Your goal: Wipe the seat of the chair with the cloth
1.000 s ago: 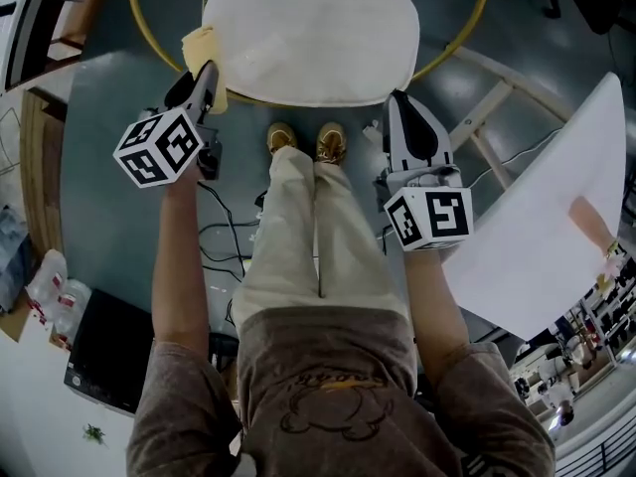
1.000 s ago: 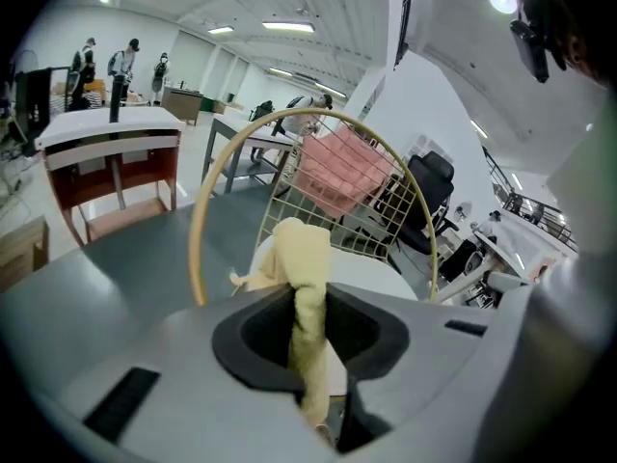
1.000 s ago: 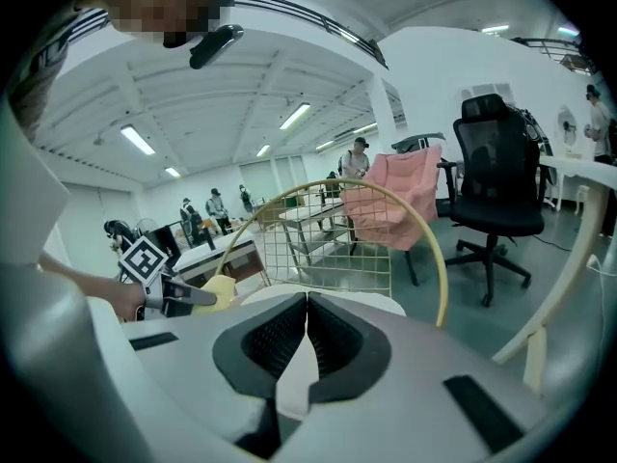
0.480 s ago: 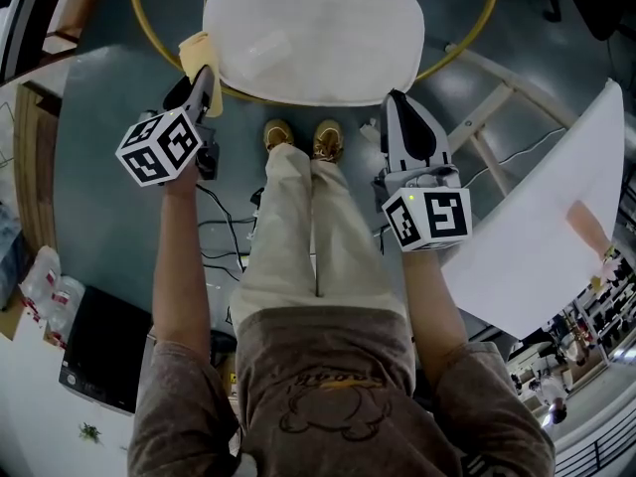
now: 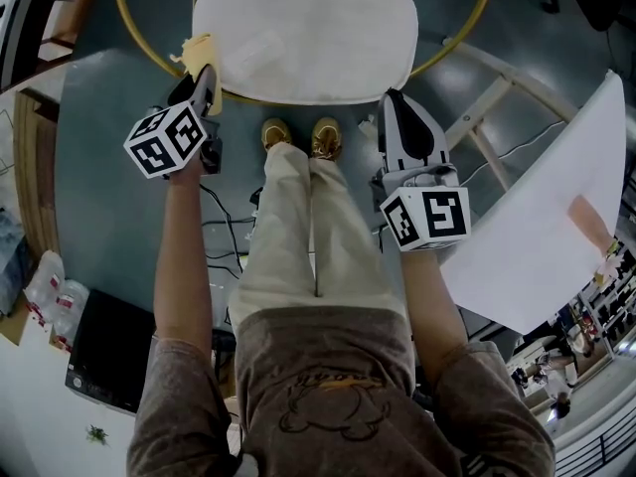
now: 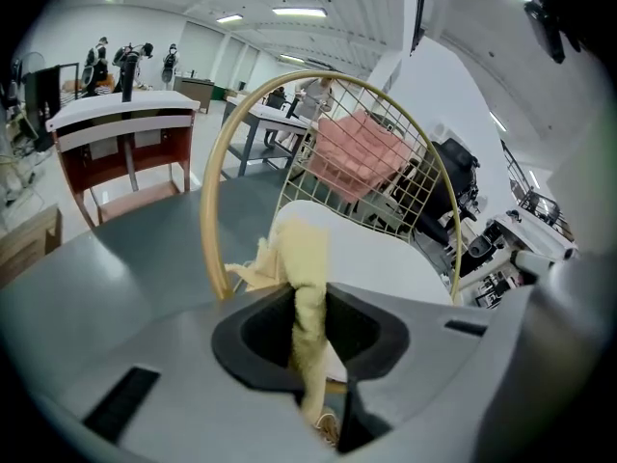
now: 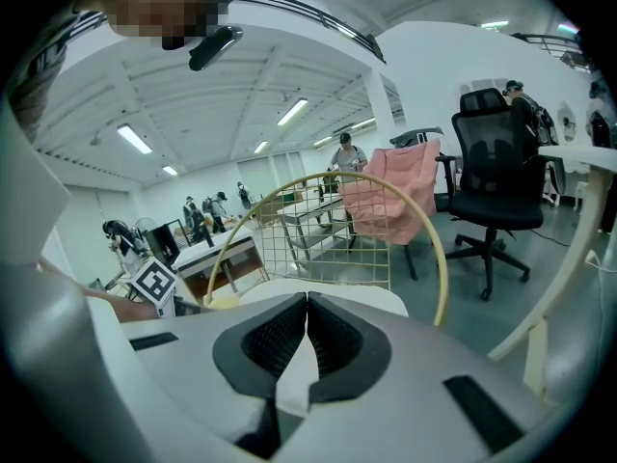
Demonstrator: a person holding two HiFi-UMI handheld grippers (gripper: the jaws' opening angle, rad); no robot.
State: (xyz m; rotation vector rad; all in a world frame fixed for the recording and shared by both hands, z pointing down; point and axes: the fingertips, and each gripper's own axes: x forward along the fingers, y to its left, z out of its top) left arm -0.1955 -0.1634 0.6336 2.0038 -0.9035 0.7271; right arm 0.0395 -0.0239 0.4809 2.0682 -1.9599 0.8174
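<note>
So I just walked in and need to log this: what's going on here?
A person stands facing a wire-backed chair. The left claw is shut on a yellow cloth beside the left edge of the white seat. The right claw is shut and empty by the seat's front right corner.

Bright overhead strip lighting; fisheye-warped, dark-vignetted edges.

The head camera looks steeply down over the person's chest onto the left gripper (image 5: pixel 205 78), right gripper (image 5: pixel 396 102) and the chair seat (image 5: pixel 303 33) ahead of them. Each gripper camera rides close behind its jaws, facing forward across that shared seat toward the wire backrest (image 6: pixel 419 196).
</note>
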